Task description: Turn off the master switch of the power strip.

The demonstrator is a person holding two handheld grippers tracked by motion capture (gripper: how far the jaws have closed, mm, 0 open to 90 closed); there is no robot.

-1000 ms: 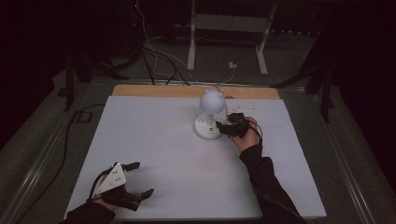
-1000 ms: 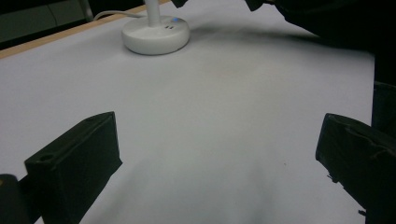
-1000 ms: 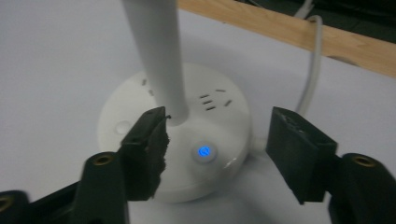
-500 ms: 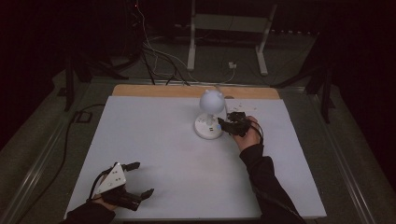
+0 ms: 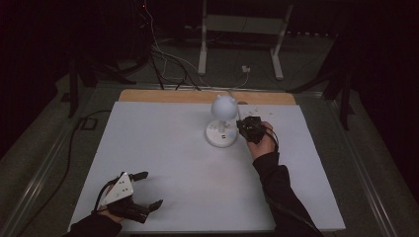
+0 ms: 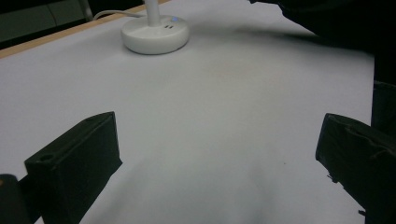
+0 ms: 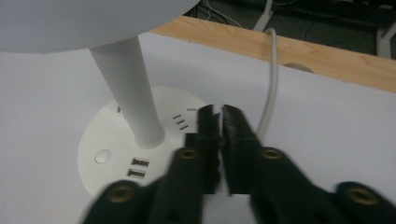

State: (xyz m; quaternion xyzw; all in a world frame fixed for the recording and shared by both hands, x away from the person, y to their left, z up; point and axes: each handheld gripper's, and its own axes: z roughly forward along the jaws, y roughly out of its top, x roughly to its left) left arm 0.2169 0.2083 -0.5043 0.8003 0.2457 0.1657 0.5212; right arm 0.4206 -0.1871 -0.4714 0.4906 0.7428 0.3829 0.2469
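Note:
A white desk lamp stands at the far middle of the table, with a round head (image 5: 223,106) over a round base (image 5: 221,134). My right gripper (image 5: 240,127) reaches in from the right, its tips over the base's right edge. In the right gripper view its jaws (image 7: 220,114) have just been closing and stand shut with nothing between them, above the base (image 7: 112,144) beside the stem (image 7: 126,88). My left gripper (image 5: 148,189) rests open near the table's front left corner. Its jaws (image 6: 217,158) stand wide apart and point across the table at the base (image 6: 155,35).
The white table top (image 5: 173,143) ends in a wooden strip (image 5: 173,95) at its far edge. The lamp's white cable (image 7: 273,79) runs off behind the base. Dark floor, cables and a stand's legs (image 5: 239,47) lie beyond the table.

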